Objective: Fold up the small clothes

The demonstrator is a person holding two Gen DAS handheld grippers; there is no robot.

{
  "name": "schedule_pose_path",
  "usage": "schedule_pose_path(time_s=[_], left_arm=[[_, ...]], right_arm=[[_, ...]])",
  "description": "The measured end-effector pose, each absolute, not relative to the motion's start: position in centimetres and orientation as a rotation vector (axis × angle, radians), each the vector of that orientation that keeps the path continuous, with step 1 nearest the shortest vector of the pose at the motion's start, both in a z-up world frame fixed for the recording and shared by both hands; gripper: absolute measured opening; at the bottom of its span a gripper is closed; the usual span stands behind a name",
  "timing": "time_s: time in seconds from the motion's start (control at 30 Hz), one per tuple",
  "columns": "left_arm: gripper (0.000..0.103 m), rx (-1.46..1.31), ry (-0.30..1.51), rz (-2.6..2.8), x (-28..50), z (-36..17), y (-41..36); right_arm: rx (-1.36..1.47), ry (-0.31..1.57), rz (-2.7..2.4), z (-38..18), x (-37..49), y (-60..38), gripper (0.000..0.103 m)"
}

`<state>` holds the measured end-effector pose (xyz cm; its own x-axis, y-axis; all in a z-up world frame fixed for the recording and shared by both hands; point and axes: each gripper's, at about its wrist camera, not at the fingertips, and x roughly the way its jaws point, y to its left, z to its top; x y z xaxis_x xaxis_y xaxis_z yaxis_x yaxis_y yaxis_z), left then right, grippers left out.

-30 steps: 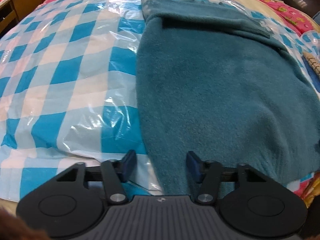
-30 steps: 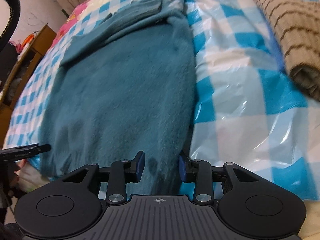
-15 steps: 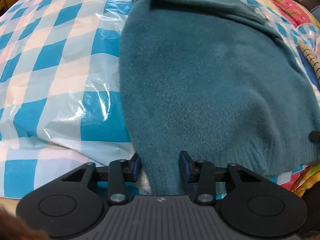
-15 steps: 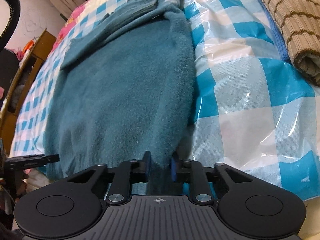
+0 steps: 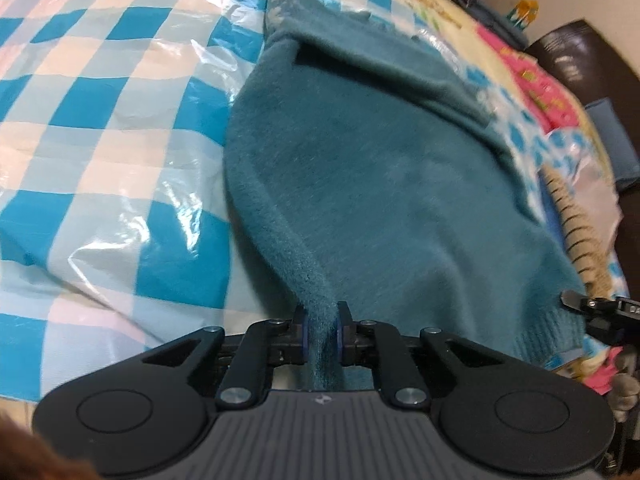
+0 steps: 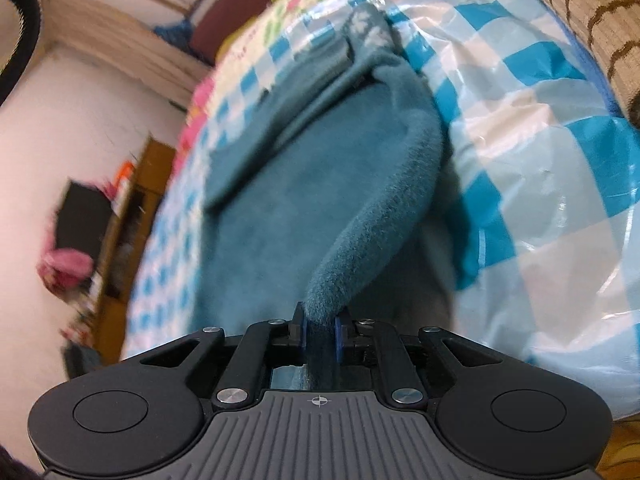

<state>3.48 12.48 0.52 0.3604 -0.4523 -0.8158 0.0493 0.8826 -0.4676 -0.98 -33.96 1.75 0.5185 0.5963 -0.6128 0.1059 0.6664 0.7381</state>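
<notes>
Left wrist view: the left gripper [image 5: 322, 330] has its fingers [image 5: 301, 330] pinched tight on the near left corner of a teal sweater [image 5: 380, 184], which lies spread on a blue-and-white checked plastic sheet [image 5: 100, 128] covering the bed [image 5: 532, 76], its sleeve folded across the far end. Right wrist view: the right gripper [image 6: 320, 332] has its fingers [image 6: 339, 334] closing on the sweater's [image 6: 280, 200] near right corner, the fabric pressed between them and its edge lifted off the sheet [image 6: 540, 200]. A tan striped knit [image 6: 584, 12] lies at the far right, apart from the sweater.
</notes>
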Motion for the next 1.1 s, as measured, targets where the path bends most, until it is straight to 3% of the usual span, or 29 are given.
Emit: schedule_pose_path(time_s=[0.33,0.63,1.1], left_arm=[[0.017,-0.713,0.985,-0.443,8.7,3.4,14.2],[0.016,-0.790,0.824,-0.433,18.6,5.6,14.9],[0.016,-0.846,0.863,-0.215,30.1,-1.6,15.9]], right_arm=[[1.004,0.790,0.389,4.3,3.5,-34.8,0.012],[1.033,0.647,0.329,6.1,13.2,-36.4,0.012],[1.072,0.692,0.047,-1.5,26.6,-37.1,0.012]])
